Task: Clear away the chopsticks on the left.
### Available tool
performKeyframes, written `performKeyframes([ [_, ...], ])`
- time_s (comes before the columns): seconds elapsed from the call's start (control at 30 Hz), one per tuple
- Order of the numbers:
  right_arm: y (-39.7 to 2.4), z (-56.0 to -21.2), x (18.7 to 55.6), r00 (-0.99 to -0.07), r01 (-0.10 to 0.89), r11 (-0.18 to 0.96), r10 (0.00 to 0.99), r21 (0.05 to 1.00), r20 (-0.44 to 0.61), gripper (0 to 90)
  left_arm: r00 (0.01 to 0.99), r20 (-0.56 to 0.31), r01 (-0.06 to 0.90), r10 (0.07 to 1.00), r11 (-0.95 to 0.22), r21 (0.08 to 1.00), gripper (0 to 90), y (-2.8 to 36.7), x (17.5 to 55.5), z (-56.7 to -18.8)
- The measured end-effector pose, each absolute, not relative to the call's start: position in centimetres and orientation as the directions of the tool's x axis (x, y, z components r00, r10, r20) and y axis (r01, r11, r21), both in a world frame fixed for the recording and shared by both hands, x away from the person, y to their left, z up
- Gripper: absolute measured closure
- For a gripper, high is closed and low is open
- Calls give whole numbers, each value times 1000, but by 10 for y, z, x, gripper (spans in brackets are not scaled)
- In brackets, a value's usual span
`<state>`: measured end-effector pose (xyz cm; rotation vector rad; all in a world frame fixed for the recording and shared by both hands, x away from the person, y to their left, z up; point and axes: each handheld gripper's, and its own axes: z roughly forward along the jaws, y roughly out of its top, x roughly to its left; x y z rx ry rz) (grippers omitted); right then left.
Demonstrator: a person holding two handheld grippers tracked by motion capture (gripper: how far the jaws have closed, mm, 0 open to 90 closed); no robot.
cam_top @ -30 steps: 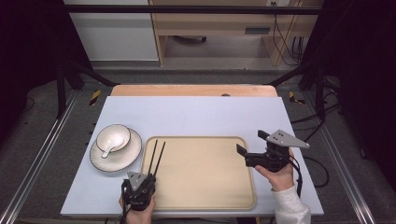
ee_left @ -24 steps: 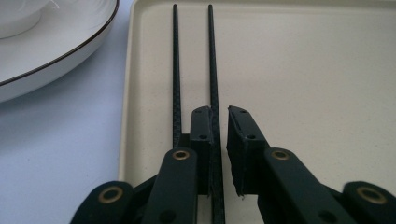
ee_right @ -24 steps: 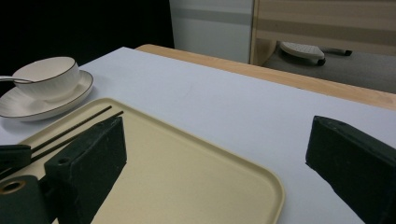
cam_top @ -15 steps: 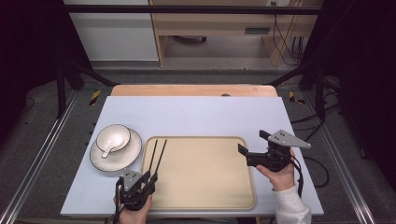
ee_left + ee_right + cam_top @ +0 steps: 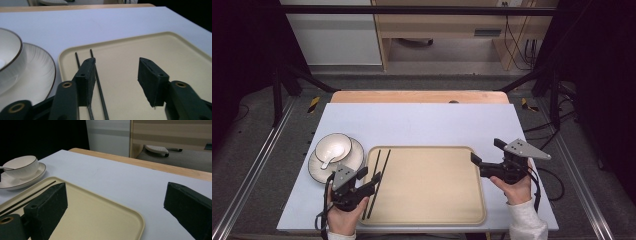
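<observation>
High view showed the left gripper (image 5: 362,181) at the near left corner of the tray (image 5: 437,200), with the pair of black chopsticks (image 5: 377,180) lying flat on the tray's left margin, running away from the person. The left gripper view confirmed the state: its jaws had just been opening and stood apart, nothing clamped between them — the chopsticks (image 5: 96,75) lay on the tray surface beneath the left-hand pad, free of any grip. The step in hand was judged to be the release of the chopsticks onto the tray, now effectively done.

The right gripper (image 5: 484,159) was held over the tray's right edge, jaws wide apart and empty, as the right gripper view also bore out.

The bowl (image 5: 333,148), with a spoon (image 5: 328,161) in it, sat on its plate (image 5: 323,170) just beside the tray's left rim, untouched.

Next move, as judged — lift the left gripper clear without dragging the chopsticks, then approach the bowl and plate. That calls for a wider opening and care for the plate's low rim.
</observation>
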<state>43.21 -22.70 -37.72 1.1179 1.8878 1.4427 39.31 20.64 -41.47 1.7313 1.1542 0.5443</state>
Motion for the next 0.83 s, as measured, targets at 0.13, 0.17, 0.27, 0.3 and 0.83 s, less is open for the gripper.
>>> performKeyframes([
  [0.13, -233, -375, 431, -520, 296, 83, 850, 951, 88, 53, 500, -129, 430, 856, -117, 895, 337, 214, 402, -401],
  [0.17, -233, -375, 431, -520, 296, 83, 850, 951, 88, 53, 506, -116, 426, 855, -131, 895, 337, 215, 404, -399],
  [0.27, -237, -376, 431, -512, 298, 79, 854, 951, 89, 52, 516, -98, 419, 851, -150, 896, 258, 223, 407, -397],
  [0.3, -237, -376, 431, -512, 298, 79, 854, 951, 89, 52, 518, -95, 420, 850, -156, 894, 258, 226, 408, -397],
  [0.83, -243, -384, 435, -481, 326, 89, 873, 941, 84, 51, 497, -77, 404, 864, -152, 902, 205, 273, 405, -413],
])
